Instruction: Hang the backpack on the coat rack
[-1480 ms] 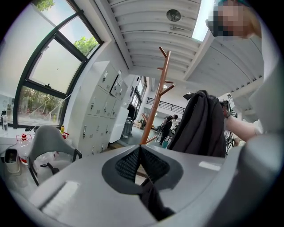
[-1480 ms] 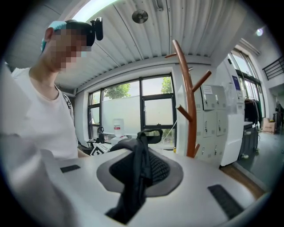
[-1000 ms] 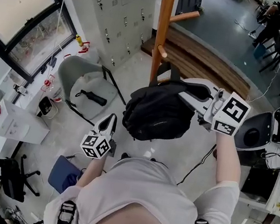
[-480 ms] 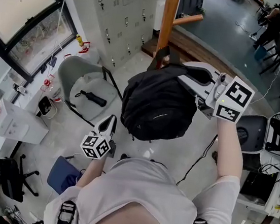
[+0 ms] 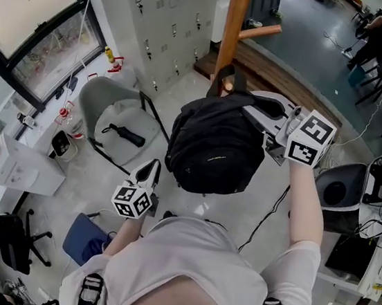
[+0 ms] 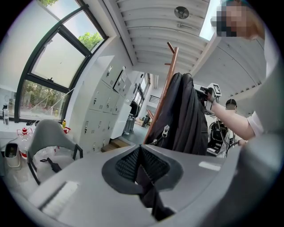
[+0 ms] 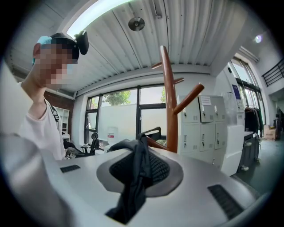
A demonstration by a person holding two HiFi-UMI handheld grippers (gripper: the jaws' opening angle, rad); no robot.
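Hanging from right gripper (image 5: 258, 110), backpack (image 5: 216, 148) near coat rack (image 5: 233, 21).

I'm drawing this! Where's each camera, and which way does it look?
Head view: on the person's head, looking down at backpack; chest, arms, left gripper, right gripper show.
Left gripper view: on that gripper, facing backpack and coat rack; shut jaws show.
Right gripper view: on that gripper, facing coat rack; jaws clamp backpack strap.
Shared: coat rack.
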